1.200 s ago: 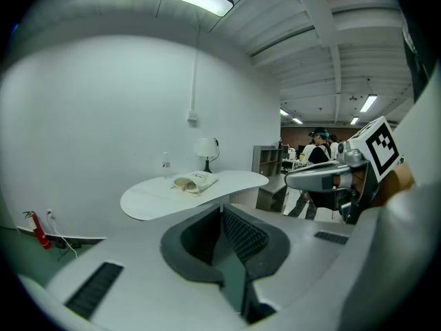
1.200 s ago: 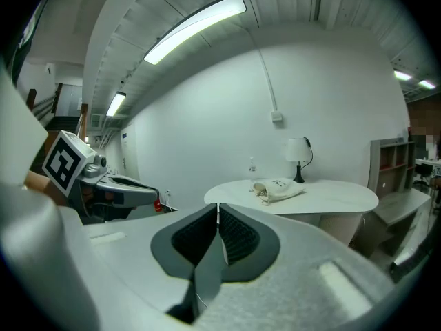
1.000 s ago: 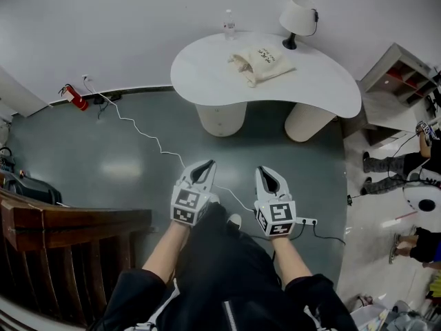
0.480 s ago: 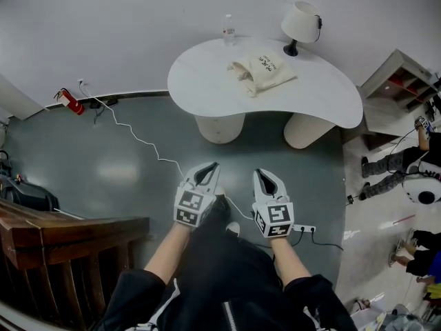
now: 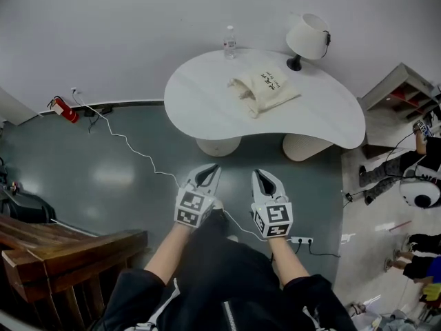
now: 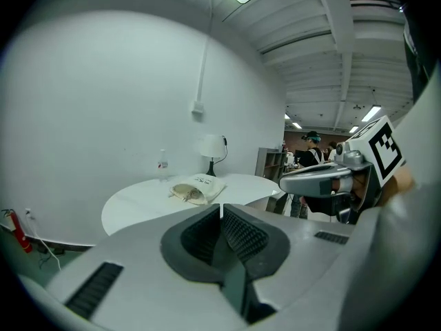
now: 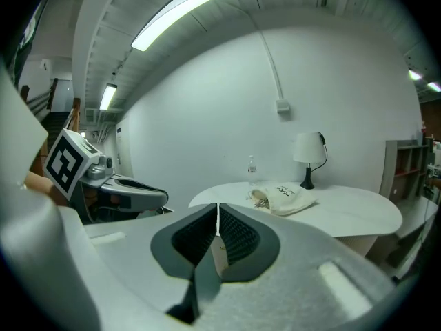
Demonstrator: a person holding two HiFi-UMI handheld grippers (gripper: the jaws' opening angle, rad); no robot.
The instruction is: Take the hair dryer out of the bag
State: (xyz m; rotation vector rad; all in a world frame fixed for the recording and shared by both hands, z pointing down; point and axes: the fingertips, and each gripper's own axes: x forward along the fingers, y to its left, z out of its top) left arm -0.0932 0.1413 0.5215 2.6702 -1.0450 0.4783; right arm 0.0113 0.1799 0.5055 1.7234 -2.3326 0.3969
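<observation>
Table (image 5: pixel 207 95) nearer, bag (image 5: pixel 265 88) atop, ceiling (image 6: pixel 310 19) only in gripper views

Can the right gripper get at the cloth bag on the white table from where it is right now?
Probably not from here: the right gripper hangs over the floor, short of the table, and the bag lies mid-tabletop. Nothing stands between them, so stepping closer should do it.
</observation>
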